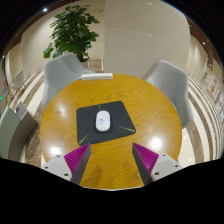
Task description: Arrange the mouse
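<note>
One white computer mouse (pixel 102 122) lies on a dark grey mouse pad (pixel 108 124), slightly toward the pad's left half, with its length pointing away from the gripper (pixel 111 157). The pad sits near the middle of a round wooden table (pixel 60 110). The gripper hangs above the table's near edge with its fingers spread wide apart and nothing between them; the magenta pads (pixel 78 157) face each other across the gap. The mouse is just ahead of the fingers, apart from both. Grey chairs (pixel 62 70) stand around the far side of the table, and a green potted plant (pixel 70 30) rises beyond them.
</note>
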`<state>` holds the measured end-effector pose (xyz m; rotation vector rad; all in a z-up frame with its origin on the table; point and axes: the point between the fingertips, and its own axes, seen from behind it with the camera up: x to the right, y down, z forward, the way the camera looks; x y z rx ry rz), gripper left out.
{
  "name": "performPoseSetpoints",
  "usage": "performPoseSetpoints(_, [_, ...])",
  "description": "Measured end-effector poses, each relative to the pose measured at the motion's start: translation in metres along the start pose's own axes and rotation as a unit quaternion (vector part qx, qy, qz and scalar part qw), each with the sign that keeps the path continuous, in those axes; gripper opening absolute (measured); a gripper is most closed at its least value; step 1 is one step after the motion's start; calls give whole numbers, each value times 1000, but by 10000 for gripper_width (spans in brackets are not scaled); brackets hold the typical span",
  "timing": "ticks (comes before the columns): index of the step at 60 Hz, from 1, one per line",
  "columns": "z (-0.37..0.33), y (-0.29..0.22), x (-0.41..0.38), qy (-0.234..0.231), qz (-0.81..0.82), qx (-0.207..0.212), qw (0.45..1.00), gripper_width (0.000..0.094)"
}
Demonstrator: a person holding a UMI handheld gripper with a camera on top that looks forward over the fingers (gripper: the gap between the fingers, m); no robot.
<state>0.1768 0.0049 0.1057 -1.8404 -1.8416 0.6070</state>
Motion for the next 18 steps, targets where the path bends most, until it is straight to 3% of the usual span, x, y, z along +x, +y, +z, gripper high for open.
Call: performPoseSetpoints(18, [-9, 26, 4, -17, -4, -18, 1000, 863])
